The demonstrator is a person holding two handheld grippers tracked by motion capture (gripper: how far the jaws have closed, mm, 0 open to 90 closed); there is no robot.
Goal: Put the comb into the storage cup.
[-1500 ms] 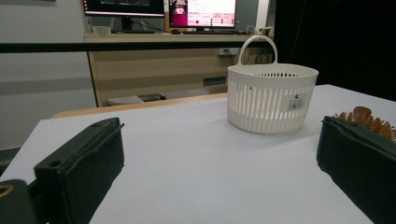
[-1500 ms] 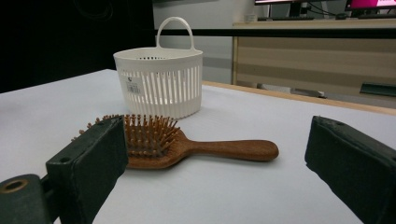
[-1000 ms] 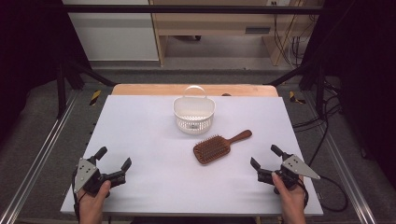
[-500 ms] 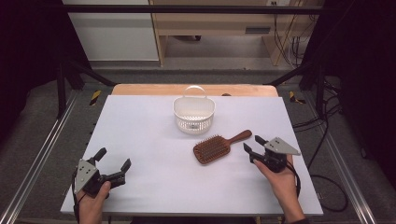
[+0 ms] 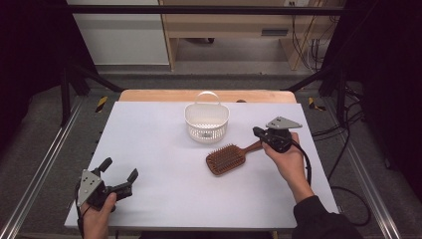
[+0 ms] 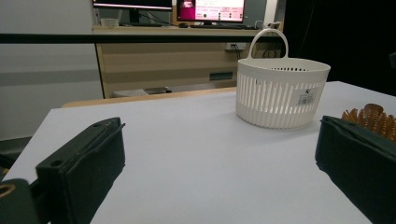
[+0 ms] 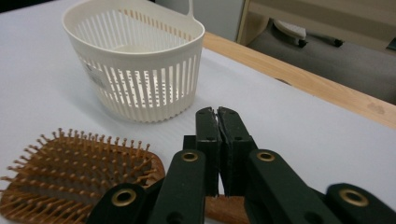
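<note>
A white desk (image 5: 164,149) spreads out ahead of both claws, with a strip of wooden edge at its far side.

A white slatted basket (image 5: 206,122) with a hoop handle stands upright on the desk. It is just beyond and to the left of the right claw (image 5: 259,133), and well ahead and to the right of the left claw (image 5: 119,172).

A wooden hairbrush (image 5: 229,157) lies flat on the desk, bristles up, near the basket but apart from it. Its paddle head sits to the lower left of the right claw, and its handle runs up toward that claw and passes just under it. In the right gripper view the handle (image 7: 224,210) shows beneath the jaws, and the bristled head lies to their left.

The right claw, held in a hand (image 5: 288,162), has just been closing. Its jaws now meet pad to pad with nothing between them, above the brush handle.

The left claw, held in the other hand (image 5: 97,214), rests near the desk's front left corner, well away from the brush. Its jaws stand wide apart and empty.
</note>
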